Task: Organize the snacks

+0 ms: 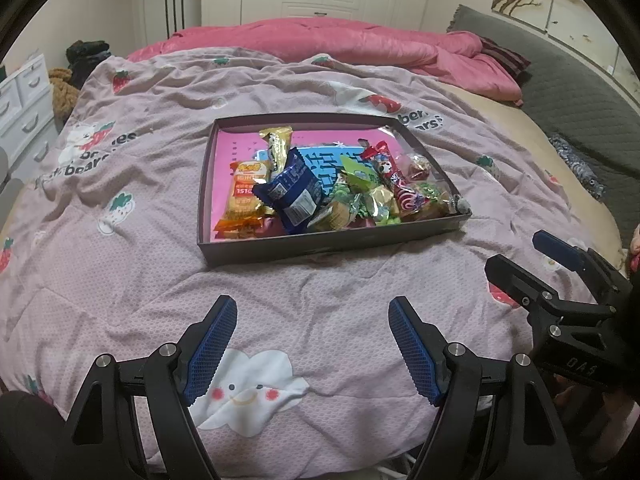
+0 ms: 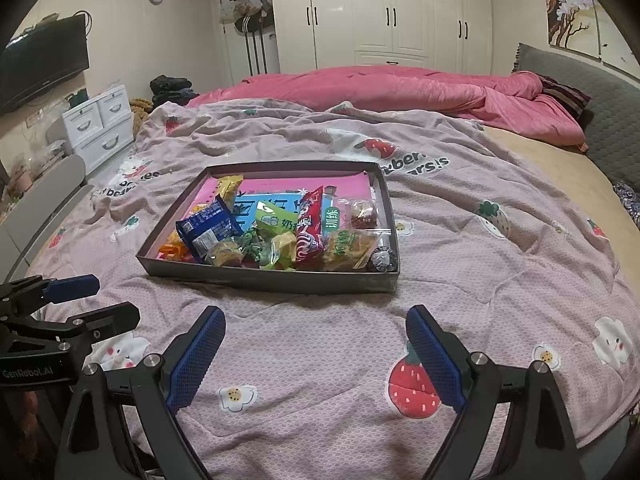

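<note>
Evenly lit by soft indoor light from above, slightly dim and warm. Faint shadows only. Glare on glossy snack wrappers (image 1: 298, 184) and far wardrobe doors (image 2: 392, 12). Strong fisheye bending with black corners. Mild softness toward edges.

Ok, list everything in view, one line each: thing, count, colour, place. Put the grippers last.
box: one, dark, shallow, on the quilt mid-bed
blue packet: one, dark blue, in the box, left of middle
orange packet: one, orange, box's left side
gold packet: one, gold, toward the box's far wall
red packet: one, red, in the box, right of middle
small sweets: several, green and gold, box's near side
quilt: one, pale pink with strawberries, over the bed
duvet: one, pink, far side of the bed
wardrobe: one, white, back wall
drawers: one set, white, left of the bed
TV: one, black, left wall
left gripper: black, blue pads, open over the quilt
right gripper: black, blue pads, open over the quilt
</note>
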### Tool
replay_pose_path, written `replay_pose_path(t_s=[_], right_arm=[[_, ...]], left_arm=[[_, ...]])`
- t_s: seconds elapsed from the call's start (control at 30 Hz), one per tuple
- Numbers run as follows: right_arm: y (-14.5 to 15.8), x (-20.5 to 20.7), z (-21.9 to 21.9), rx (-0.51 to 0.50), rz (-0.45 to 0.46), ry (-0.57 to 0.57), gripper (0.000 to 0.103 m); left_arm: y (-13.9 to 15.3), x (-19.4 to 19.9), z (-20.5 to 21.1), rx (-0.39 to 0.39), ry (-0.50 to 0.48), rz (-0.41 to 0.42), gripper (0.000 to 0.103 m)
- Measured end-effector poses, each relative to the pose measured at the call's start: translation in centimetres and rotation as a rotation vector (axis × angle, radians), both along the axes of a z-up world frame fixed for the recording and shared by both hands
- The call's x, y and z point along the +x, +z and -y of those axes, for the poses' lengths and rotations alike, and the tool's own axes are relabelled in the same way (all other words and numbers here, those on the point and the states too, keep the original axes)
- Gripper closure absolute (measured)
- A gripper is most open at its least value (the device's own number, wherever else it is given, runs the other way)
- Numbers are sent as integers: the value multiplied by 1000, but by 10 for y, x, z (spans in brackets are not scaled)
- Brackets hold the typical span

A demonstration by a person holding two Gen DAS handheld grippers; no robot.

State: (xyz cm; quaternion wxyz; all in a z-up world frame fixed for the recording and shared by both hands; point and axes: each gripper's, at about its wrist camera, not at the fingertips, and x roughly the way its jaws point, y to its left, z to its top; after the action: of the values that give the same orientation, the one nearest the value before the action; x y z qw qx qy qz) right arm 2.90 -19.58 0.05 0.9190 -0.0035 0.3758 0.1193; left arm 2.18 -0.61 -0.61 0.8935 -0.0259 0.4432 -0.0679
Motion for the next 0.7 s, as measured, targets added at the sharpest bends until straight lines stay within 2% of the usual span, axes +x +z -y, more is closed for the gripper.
replay_pose_path(t_s=[0.7], right_arm=[[-1, 0, 1, -2, 2, -1, 11]], left_arm=[[-2, -1, -1, 13, 0, -1, 24]])
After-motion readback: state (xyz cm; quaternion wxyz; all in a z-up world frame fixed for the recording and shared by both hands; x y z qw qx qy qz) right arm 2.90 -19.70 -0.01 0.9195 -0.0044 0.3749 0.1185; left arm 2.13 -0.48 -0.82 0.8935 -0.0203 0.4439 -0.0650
